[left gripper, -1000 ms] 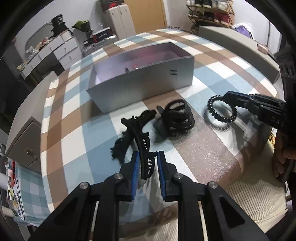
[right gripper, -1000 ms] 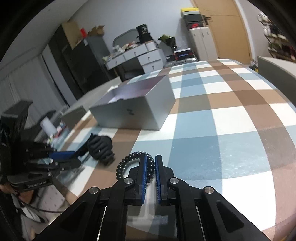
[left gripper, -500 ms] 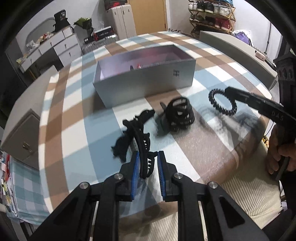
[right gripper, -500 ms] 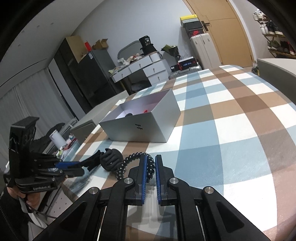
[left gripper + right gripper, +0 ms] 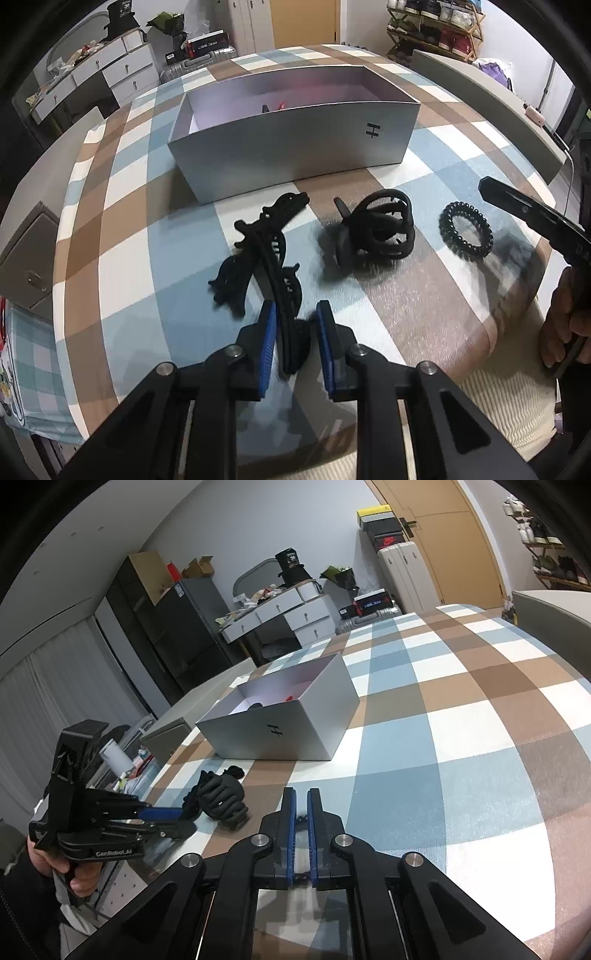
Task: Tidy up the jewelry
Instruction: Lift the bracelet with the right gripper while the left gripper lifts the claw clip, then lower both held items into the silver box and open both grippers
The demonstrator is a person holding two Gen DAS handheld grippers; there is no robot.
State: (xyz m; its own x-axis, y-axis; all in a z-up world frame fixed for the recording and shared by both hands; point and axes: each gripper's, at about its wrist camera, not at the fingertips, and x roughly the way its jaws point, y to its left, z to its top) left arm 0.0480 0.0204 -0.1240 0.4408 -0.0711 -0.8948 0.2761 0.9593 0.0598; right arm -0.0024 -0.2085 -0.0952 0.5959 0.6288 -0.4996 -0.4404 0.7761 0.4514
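A silver open box (image 5: 291, 147) stands on the checked tablecloth (image 5: 110, 221), with small items barely visible inside; it also shows in the right wrist view (image 5: 280, 731). My left gripper (image 5: 295, 325) has its blue pads around the end of a long black hair clip (image 5: 273, 251) that lies on the cloth. A round black claw clip (image 5: 376, 229) lies right of it. A black spiral hair tie (image 5: 466, 233) lies on the cloth at the right. My right gripper (image 5: 300, 806) is raised above the table, jaws nearly closed, a small dark bit between the pads.
A white dresser (image 5: 280, 616), a dark fridge (image 5: 177, 627) and suitcases (image 5: 199, 59) stand beyond the table. A grey cabinet (image 5: 26, 258) is beside the table's left edge. A cream cushion (image 5: 498, 406) sits at the near right edge.
The spiral hair tie was lifted in the right gripper; now it lies on the cloth and the right gripper has risen away. The left gripper stayed on the long clip.
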